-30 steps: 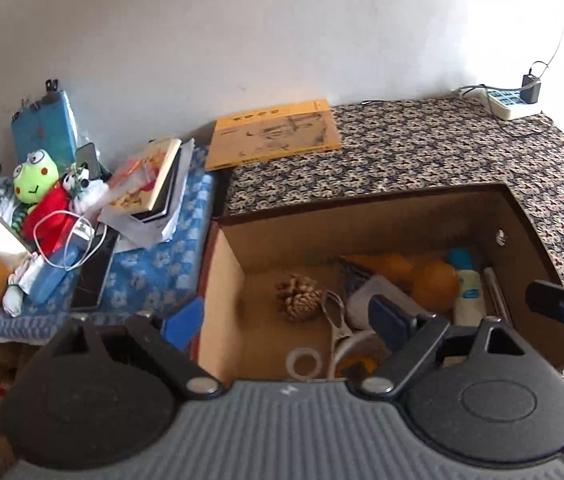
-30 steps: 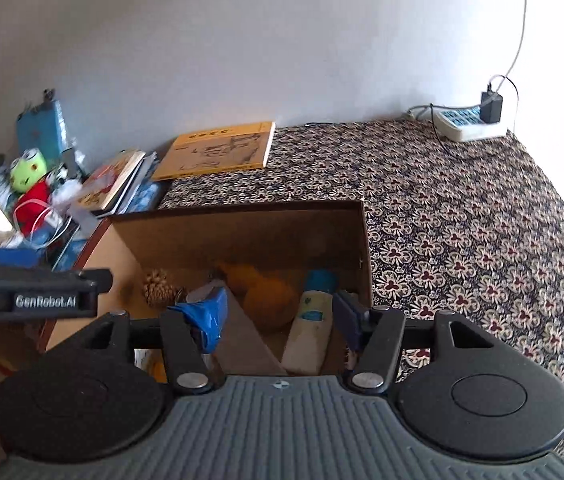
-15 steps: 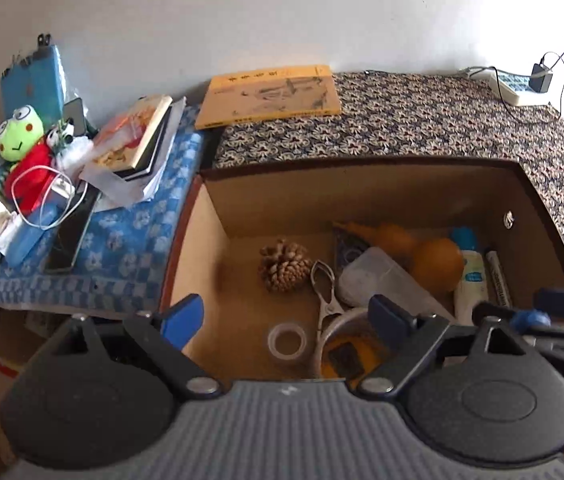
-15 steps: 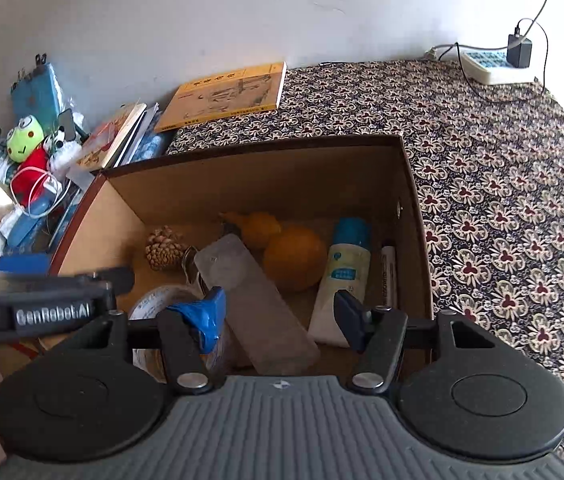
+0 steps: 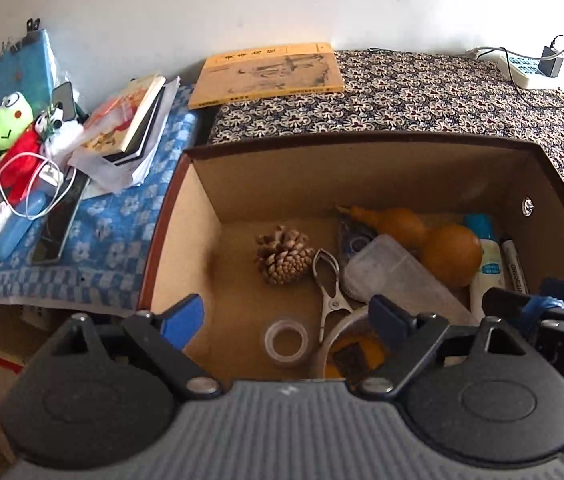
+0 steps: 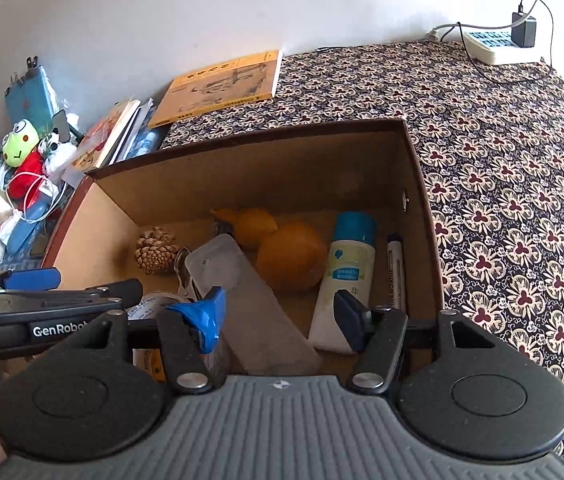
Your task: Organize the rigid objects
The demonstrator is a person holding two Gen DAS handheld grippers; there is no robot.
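An open cardboard box (image 5: 362,172) (image 6: 249,172) sits on a patterned cloth. Inside lie a pine cone (image 5: 284,254) (image 6: 155,250), metal tongs (image 5: 328,284), a clear tape roll (image 5: 286,338), a frosted plastic case (image 5: 394,276) (image 6: 249,300), an orange gourd (image 5: 438,240) (image 6: 290,256), a white bottle with a blue cap (image 5: 490,256) (image 6: 348,268), a marker (image 5: 516,268) (image 6: 396,276) and a round tin (image 5: 356,354). My left gripper (image 5: 286,316) hovers open above the box's near left part. My right gripper (image 6: 282,314) stands open over the case and bottle. Neither holds anything.
A yellow book (image 5: 269,74) (image 6: 221,84) lies behind the box by the wall. At the left, a blue cloth (image 5: 93,248) carries stacked books (image 5: 129,124), a frog plush (image 5: 9,122), a cable and a phone. A power strip (image 6: 498,44) lies at the far right.
Both grippers have moved forward and tilted down over the box, so its contents now show in full. Both stay open and nothing in the box has shifted.
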